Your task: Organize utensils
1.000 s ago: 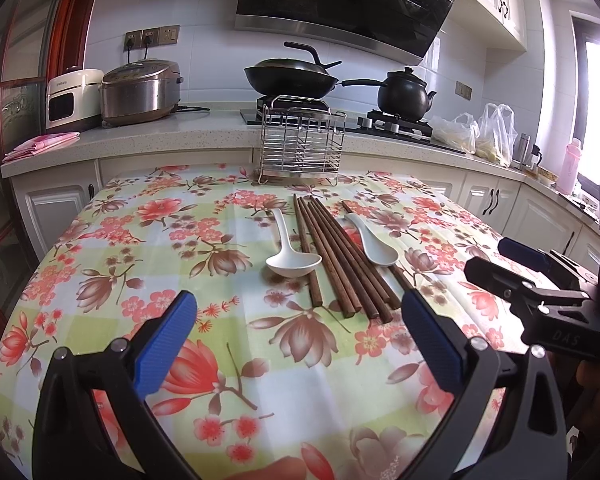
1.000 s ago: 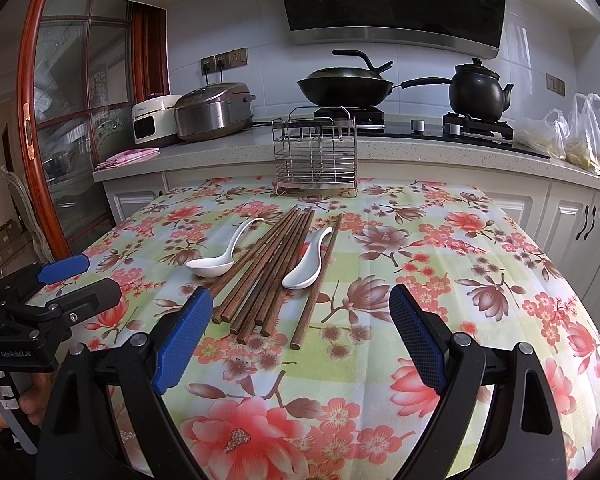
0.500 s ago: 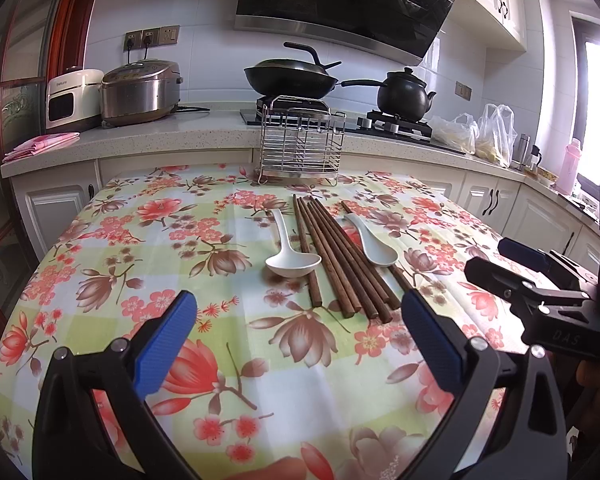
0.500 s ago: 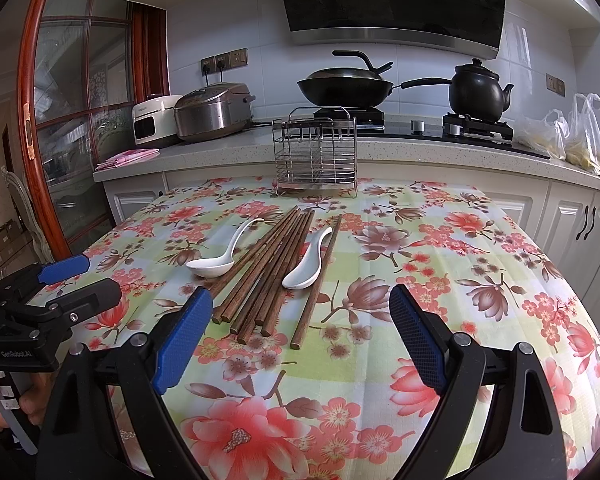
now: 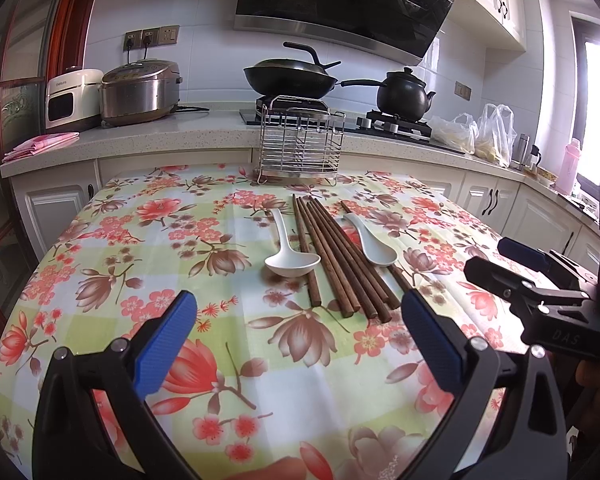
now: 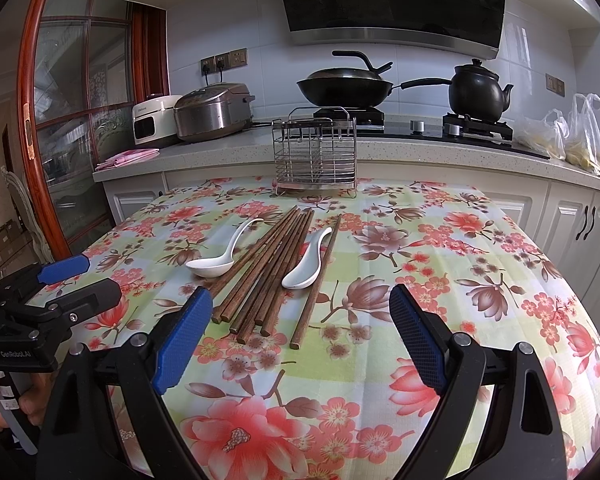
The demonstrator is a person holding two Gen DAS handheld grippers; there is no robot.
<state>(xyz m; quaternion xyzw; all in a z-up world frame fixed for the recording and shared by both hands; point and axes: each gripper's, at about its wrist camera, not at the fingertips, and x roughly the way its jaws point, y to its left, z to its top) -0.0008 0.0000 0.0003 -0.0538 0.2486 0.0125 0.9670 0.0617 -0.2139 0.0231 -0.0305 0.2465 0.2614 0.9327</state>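
Observation:
Several brown wooden chopsticks (image 5: 336,256) (image 6: 268,268) lie side by side mid-table. A white ceramic spoon (image 5: 290,254) (image 6: 220,258) lies left of them, a second white spoon (image 5: 372,242) (image 6: 308,266) lies among their right side. A wire utensil rack (image 5: 300,142) (image 6: 316,156) stands empty at the table's far edge. My left gripper (image 5: 298,334) is open and empty, just short of the chopstick ends. My right gripper (image 6: 300,332) is open and empty, near the chopstick ends; it also shows in the left wrist view (image 5: 512,264).
The table carries a floral cloth (image 5: 140,240) (image 6: 460,260). Behind it a counter holds a rice cooker (image 5: 140,92), a wok (image 5: 290,76), a black kettle (image 5: 404,92) and plastic bags (image 5: 480,132). The left gripper shows at the left of the right wrist view (image 6: 68,280).

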